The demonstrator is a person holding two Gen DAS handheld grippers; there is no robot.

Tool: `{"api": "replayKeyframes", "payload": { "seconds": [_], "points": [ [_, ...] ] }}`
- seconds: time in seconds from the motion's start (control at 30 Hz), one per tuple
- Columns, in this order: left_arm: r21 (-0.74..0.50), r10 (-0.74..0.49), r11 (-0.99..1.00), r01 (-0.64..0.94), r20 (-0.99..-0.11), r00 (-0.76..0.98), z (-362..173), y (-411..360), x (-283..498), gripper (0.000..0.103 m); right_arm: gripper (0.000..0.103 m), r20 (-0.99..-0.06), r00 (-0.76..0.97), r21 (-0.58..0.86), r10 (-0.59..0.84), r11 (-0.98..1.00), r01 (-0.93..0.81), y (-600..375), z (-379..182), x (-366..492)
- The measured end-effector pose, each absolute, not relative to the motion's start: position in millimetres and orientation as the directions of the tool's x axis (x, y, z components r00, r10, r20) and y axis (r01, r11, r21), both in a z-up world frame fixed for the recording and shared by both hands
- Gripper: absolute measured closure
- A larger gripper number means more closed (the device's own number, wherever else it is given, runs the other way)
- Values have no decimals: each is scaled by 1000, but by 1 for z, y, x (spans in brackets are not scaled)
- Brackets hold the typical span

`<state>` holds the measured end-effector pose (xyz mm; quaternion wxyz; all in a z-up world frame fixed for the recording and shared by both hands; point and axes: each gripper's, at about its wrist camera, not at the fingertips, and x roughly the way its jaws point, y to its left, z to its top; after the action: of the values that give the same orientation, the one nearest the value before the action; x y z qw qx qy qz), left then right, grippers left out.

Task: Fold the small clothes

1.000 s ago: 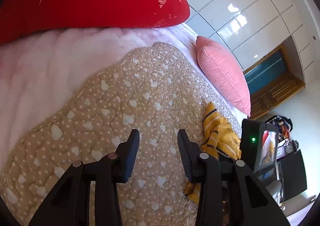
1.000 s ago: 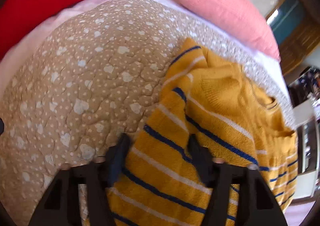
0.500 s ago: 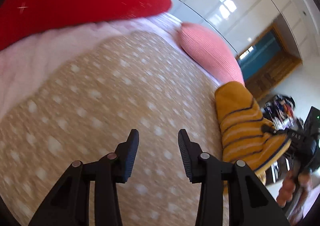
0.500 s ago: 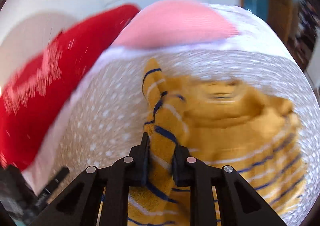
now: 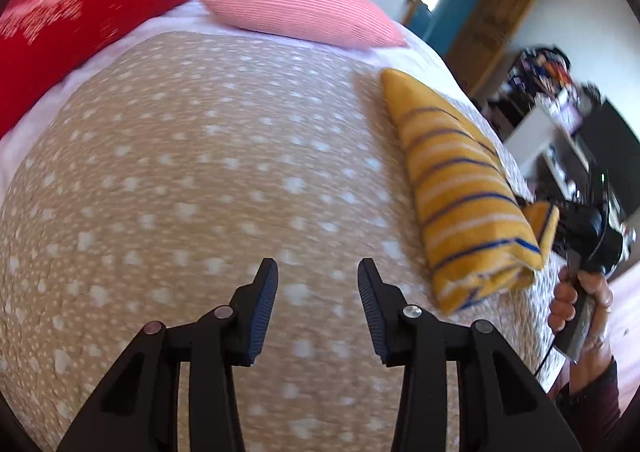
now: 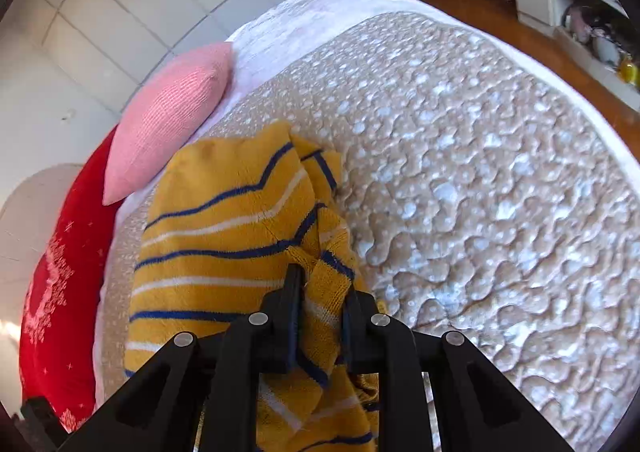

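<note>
While the right tongs (image 6: pixel 320 292) are clamped on a bunched fold of the yellow striped sweater (image 6: pixel 224 220), the garment hangs lifted from that pinch, its far end trailing down toward the beige quilted bedspread (image 6: pixel 480 172). Their jaws have just been closing, with knit between them. Judgement: holding it by one edge lets the cloth fall straight, so it can be laid flat before folding. In the left wrist view the sweater (image 5: pixel 460 188) shows as a long cone at the right side of the bed, with the person's hand (image 5: pixel 580 304) gripping the right tool's handle beyond it. The left tongs (image 5: pixel 318 292) stand apart and empty over bare bedspread (image 5: pixel 200 172), well clear of the garment; probably waiting to take a second corner. A pink pillow (image 5: pixel 304 12) and a red cushion (image 5: pixel 80 12) lie at the far side of the bed. Folding proper has not begun. Risk: a single pinch on loose knit may slip.
</note>
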<state>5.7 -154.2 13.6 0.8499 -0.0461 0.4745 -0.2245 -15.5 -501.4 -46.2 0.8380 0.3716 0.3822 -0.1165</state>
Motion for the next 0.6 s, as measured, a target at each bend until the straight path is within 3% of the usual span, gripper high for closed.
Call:
{"api": "replayKeyframes", "payload": {
  "seconds": [0.07, 0.13, 0.17, 0.3, 0.47, 0.53, 0.6],
  "points": [
    [-268, -416, 895, 357, -790, 450, 18, -164, 0, 63, 80, -720, 688, 519, 90, 729, 447, -497, -44, -17],
    [-244, -405, 896, 371, -793, 456, 25, -172, -4, 62, 60, -730, 680, 482, 66, 755, 444, -496, -38, -23],
    [-238, -402, 896, 375, -793, 458, 28, -175, -5, 62, 56, -737, 674, 464, 45, 760, 456, -496, -34, -29],
    [-220, -388, 901, 373, -794, 468, 32, -187, -4, 59, 55, -678, 735, 462, -17, 768, 444, -501, 5, -59],
    [-251, -398, 898, 361, -814, 424, 30, -200, -6, 59, 57, -567, 806, 566, 169, 791, 232, -472, 38, -55],
    [-264, -410, 892, 367, -814, 412, 32, -201, -6, 59, 57, -590, 776, 569, 220, 796, 207, -461, 24, -47],
    [-275, -423, 887, 372, -807, 412, 36, -203, -4, 53, 60, -670, 722, 504, 170, 818, 276, -460, -4, -41]
  ]
}}
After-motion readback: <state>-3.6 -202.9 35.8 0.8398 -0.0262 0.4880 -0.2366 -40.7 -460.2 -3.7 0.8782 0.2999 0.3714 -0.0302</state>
